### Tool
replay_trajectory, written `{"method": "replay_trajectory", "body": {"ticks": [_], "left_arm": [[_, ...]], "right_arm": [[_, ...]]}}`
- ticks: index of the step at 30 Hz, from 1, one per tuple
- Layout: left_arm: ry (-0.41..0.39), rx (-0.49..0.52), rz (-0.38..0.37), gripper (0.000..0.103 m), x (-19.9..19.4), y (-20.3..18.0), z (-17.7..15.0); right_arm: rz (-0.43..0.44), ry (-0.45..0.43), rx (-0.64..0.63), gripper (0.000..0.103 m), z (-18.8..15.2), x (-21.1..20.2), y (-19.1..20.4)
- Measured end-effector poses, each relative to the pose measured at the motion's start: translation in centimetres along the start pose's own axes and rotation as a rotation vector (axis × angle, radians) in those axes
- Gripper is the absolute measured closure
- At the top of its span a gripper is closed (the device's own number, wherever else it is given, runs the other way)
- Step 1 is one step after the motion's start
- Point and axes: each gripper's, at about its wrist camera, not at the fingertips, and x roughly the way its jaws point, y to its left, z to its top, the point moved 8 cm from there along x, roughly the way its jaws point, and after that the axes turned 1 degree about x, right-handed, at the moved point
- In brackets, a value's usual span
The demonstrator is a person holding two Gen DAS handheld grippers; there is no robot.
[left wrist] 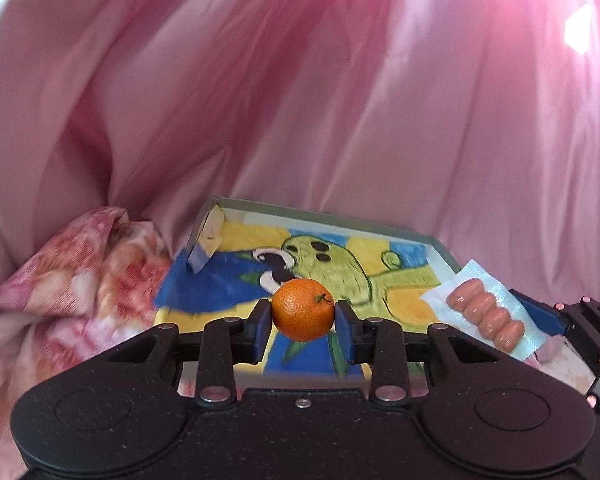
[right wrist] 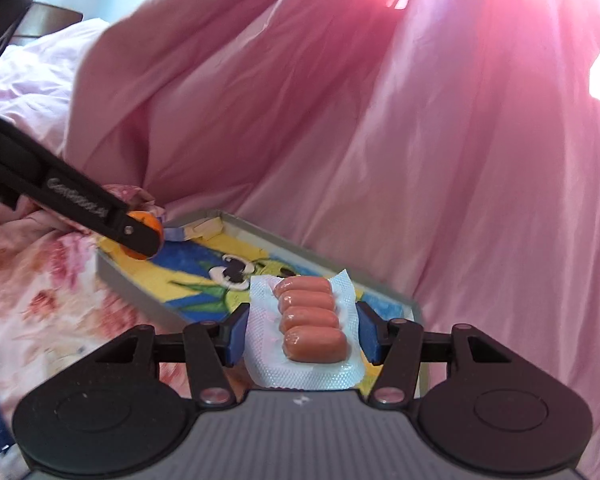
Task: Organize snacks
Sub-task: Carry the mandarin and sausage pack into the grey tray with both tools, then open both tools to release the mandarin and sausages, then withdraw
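Nearest the left wrist lens: left gripper (left wrist: pixel 303 322), blue pads (left wrist: pixel 261 330) pinched at a narrow gap on one mandarin (left wrist: pixel 302 309), stem end turned right. Fruit held above the near part of a shallow grey tray (left wrist: pixel 324 216).

Count: one mandarin, one sealed pack of sausages (left wrist: pixel 485 320), one tray, two grippers. Sausages in the pack — five lobes seen from the left wrist, four clear from the right wrist; exact count not certain.

Tray floor lined with a crayon drawing (left wrist: pixel 404 258): green big-mouthed creature on yellow and blue. Floral pink cloth (left wrist: pixel 80 276) bunched at the tray's left; glossy pink fabric (left wrist: pixel 300 80) rising behind.

Right wrist view: right gripper (right wrist: pixel 302 334) closed at medium width on the sausage pack (right wrist: pixel 306 326), pads (right wrist: pixel 236 334) pressing the wrapper's two side edges, pack above the tray's (right wrist: pixel 140 300) near right corner.

Only in the right wrist view — left gripper (right wrist: pixel 146 238) side-on, black finger covering most of the mandarin (right wrist: pixel 153 221), over the tray's far left end. Only in the left wrist view — mandarin whole, right gripper (left wrist: pixel 540 314) entering at the right edge with the pack.
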Motion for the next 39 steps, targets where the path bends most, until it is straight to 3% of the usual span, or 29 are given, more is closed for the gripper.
{"method": "replay_trajectory", "body": {"ticks": [10, 19, 26, 30, 35, 37, 39], "left_arm": [[0.05, 0.024, 0.027, 0.067, 5.9, 0.6, 0.6], [0.138, 0.028, 0.033, 0.067, 8.8, 0.6, -1.7], [0.154, 0.015, 0.026, 0.066, 9.1, 0.5, -2.2], [0.143, -0.007, 0.038, 0.049, 8.4, 0.5, -1.8], [0.095, -0.007, 0.044, 0.032, 6.4, 0.1, -0.8], [0.062, 0.001, 0.046, 0.022, 5.2, -0.2, -0.3], [0.028, 0.003, 0.042, 0.019, 3.8, -0.5, 0.1]], "right_arm": [[0.035, 0.02, 0.052, 0.044, -0.6, 6.2, 1.1], [0.045, 0.09, 0.135, 0.043, -3.5, 8.3, 0.2], [0.039, 0.103, 0.159, 0.039, -4.0, 8.6, -0.2], [0.03, 0.096, 0.166, 0.036, -3.8, 8.4, -0.6], [0.017, 0.041, 0.188, 0.017, -2.8, 6.2, -1.6], [0.008, 0.019, 0.2, 0.014, -2.3, 5.1, -2.1], [0.001, -0.01, 0.219, 0.011, -1.6, 3.6, -2.7]]}}
